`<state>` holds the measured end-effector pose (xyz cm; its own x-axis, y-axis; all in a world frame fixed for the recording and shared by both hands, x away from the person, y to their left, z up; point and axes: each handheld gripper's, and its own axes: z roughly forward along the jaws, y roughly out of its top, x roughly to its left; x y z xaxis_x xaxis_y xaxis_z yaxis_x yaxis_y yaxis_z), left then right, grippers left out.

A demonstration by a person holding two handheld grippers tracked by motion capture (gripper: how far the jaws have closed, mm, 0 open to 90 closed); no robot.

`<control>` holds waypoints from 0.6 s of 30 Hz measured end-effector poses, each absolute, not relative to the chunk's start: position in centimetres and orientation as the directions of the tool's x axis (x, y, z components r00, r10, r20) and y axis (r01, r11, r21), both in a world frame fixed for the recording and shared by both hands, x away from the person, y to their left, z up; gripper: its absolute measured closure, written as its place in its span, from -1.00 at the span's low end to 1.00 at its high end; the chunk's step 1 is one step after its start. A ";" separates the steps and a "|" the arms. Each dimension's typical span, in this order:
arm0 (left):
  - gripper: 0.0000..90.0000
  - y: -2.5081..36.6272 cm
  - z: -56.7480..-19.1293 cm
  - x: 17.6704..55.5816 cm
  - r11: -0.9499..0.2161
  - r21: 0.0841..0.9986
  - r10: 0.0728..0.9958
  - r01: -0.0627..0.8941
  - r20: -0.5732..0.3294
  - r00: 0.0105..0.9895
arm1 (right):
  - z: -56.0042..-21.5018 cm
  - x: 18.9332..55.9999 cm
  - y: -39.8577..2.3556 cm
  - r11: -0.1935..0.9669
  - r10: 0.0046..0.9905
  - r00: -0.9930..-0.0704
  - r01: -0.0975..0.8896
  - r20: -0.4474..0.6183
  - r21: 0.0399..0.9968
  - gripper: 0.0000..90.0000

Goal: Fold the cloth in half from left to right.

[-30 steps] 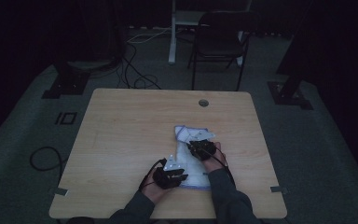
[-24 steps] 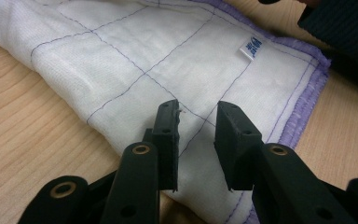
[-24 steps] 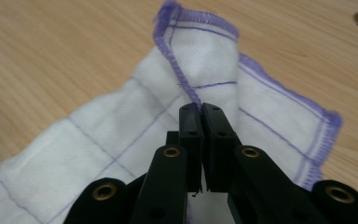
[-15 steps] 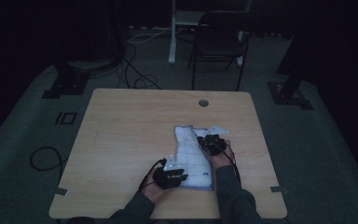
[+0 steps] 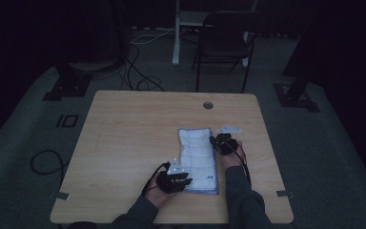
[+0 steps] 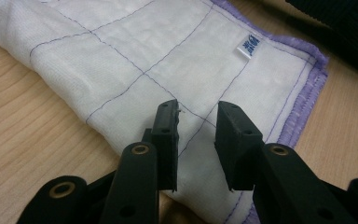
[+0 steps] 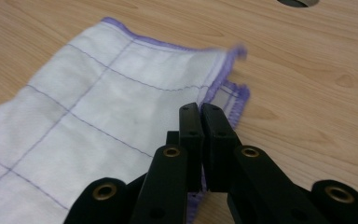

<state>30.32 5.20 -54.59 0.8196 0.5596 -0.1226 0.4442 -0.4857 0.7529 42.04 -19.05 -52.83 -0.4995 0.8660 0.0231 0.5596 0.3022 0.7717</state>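
A white cloth [image 5: 198, 157] with thin purple stitching and a purple hem lies flat on the wooden table [image 5: 124, 129] as a long rectangle. My left gripper [image 5: 187, 181] is at its near left corner. Its jaws stand open just above the cloth [image 6: 168, 56], with nothing between them [image 6: 196, 109]. My right gripper [image 5: 213, 140] sits at the cloth's right edge near the far end. Its jaws are shut [image 7: 199, 109], tips at the purple hem of the cloth [image 7: 98, 107]. Whether any fabric is pinched there I cannot tell. A small label [image 6: 250, 45] is sewn near one corner.
A round cable hole [image 5: 208, 105] is in the table's far side, past the cloth. A dark chair [image 5: 226, 43] stands beyond the table, and cables [image 5: 45, 160] lie on the floor to the left. Bare wood stretches left of the cloth.
My right gripper has slid to the right along the table. The cloth's far part, crumpled before, now lies spread flat. The left gripper has stayed put.
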 end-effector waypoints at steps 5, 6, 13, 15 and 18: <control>0.56 5.2 -54.6 30.3 -0.489 0.752 0.559 0.442 -0.119 0.821 | -53.4 42.1 -19.3 0.293 0.876 -0.481 0.583 0.031 0.758 0.96; 0.56 5.2 -54.6 30.3 -0.489 0.752 0.559 0.442 -0.119 0.820 | -53.4 42.1 -19.4 0.291 0.878 -0.478 0.585 0.032 0.757 0.96; 0.56 5.2 -54.6 30.2 -0.487 0.752 0.562 0.444 -0.119 0.818 | -54.2 41.9 -19.7 0.274 0.888 -0.458 0.605 0.046 0.747 0.96; 0.56 5.1 -54.6 30.1 -0.486 0.753 0.563 0.444 -0.119 0.818 | -54.3 41.8 -19.8 0.263 0.890 -0.453 0.607 0.055 0.750 0.95; 0.56 5.2 -54.6 30.1 -0.484 0.753 0.564 0.447 -0.121 0.816 | -54.3 41.8 -19.7 0.271 0.893 -0.448 0.605 0.039 0.748 0.88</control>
